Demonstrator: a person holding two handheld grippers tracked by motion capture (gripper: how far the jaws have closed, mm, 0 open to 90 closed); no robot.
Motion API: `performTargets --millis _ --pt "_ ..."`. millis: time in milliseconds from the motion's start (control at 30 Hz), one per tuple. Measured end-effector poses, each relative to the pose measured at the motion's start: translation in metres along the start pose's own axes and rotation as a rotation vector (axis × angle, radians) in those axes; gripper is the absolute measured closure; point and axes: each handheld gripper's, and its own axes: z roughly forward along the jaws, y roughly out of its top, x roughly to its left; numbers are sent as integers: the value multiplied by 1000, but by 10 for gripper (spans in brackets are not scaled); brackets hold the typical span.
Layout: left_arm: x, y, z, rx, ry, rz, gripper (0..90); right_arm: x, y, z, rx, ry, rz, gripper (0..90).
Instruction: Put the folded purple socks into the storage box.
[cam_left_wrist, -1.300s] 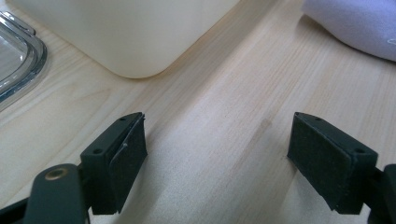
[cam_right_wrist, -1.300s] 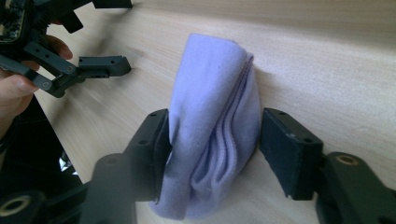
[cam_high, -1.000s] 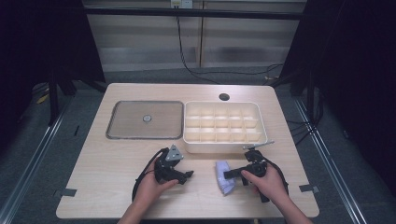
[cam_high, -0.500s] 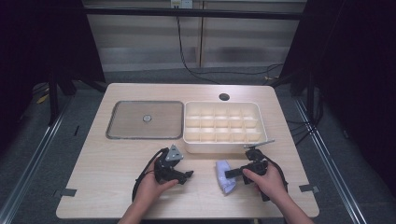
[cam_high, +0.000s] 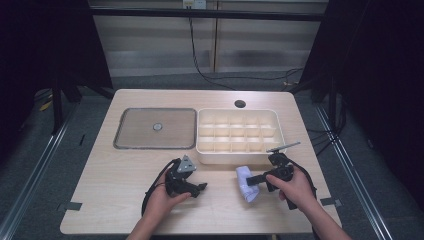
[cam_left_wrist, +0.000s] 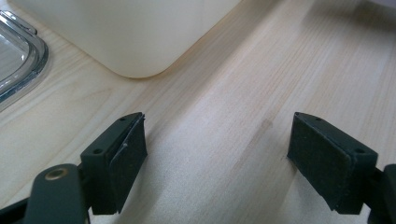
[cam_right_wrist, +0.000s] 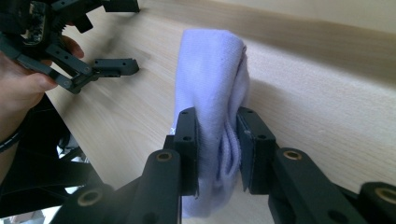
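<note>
A folded pale lilac cloth (cam_high: 247, 183) (cam_right_wrist: 212, 93) lies on the wooden table in front of the cream compartment box (cam_high: 238, 135). My right gripper (cam_high: 256, 179) (cam_right_wrist: 217, 149) is shut on the cloth's near end, which bulges between the two black pads. My left gripper (cam_high: 199, 187) (cam_left_wrist: 217, 161) stands open low over bare wood, nothing between its jaws, with the rounded corner of the cream box (cam_left_wrist: 135, 32) just ahead. In the right gripper view the left gripper (cam_right_wrist: 100, 32) appears at the upper left, held in a hand.
A clear flat lid with a small centre knob (cam_high: 156, 128) lies left of the box; its edge (cam_left_wrist: 18, 51) shows in the left gripper view. A round hole (cam_high: 240, 104) sits near the table's far edge. Cables trail from both grippers.
Hardly anything has moved; the right gripper stays clamped on the cloth and the left gripper stays open in the same spot.
</note>
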Motion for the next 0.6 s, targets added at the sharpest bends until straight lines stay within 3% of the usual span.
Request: performTargets --millis 233,600 --pt "0 0 0 0 0 0 188 1 5 -11 5 1 -13 718" --pt "0 0 0 -3 0 0 188 3 14 -30 31 -44 -19 718"
